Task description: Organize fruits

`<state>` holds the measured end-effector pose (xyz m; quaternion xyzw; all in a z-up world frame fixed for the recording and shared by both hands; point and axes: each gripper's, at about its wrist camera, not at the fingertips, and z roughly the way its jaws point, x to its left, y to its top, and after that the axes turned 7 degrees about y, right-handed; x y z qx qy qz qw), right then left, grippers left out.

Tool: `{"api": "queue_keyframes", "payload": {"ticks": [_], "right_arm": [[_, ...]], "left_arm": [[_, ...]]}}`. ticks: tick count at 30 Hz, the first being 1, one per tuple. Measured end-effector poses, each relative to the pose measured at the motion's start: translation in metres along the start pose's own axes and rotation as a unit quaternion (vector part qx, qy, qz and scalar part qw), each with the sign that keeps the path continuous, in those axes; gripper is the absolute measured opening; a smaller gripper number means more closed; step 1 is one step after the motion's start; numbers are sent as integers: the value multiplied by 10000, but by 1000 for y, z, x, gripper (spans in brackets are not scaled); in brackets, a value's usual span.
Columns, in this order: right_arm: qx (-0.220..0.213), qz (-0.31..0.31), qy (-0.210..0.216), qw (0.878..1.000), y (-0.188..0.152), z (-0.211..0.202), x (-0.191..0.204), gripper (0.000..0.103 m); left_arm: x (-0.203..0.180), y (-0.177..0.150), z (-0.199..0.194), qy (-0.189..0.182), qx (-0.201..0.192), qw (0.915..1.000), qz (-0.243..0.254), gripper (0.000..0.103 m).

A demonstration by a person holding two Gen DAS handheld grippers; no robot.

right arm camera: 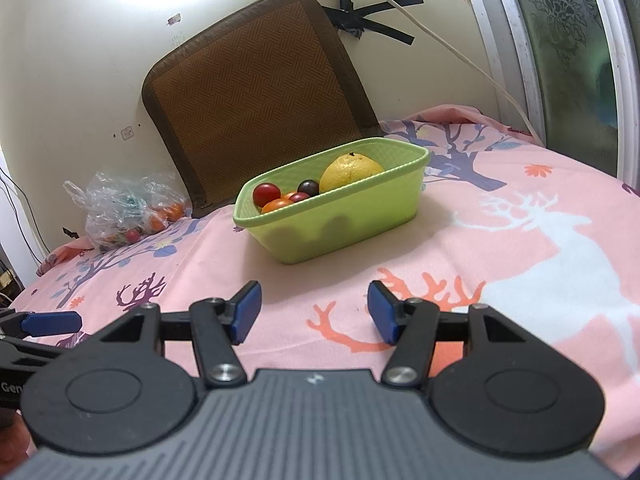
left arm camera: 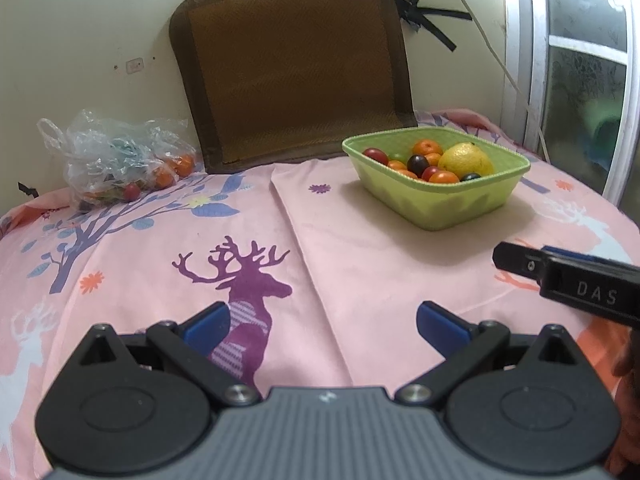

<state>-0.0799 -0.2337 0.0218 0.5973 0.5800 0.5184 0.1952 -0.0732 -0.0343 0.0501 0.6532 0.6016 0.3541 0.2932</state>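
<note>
Both my hand-held grippers empty, fruit split between bag and basket.

At left, one plastic bag (left arm camera: pixel 116 160) holds leftover fruit; my left hand-held gripper (left arm camera: pixel 320 324) and right hand-held gripper (right arm camera: pixel 314 312) hover with jaws apart. Right of centre, one green basket (left arm camera: pixel 440 208) holds one yellow citrus (left arm camera: pixel 466 160) and about ten small fruits. I judge the bag comes next.

Glossy plastic basket (right arm camera: pixel 352 216), crinkly clear bag (left arm camera: pixel 116 156), woven mat (left arm camera: pixel 292 68)
</note>
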Motion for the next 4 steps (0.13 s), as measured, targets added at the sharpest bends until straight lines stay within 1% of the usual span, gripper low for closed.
{"api": "queue_keyframes", "payload": {"ticks": [4], "right_arm": [[0, -2, 2, 10000, 0, 0, 0, 61]], "left_arm": [[2, 1, -2, -117, -21, 9999, -21, 103]]}}
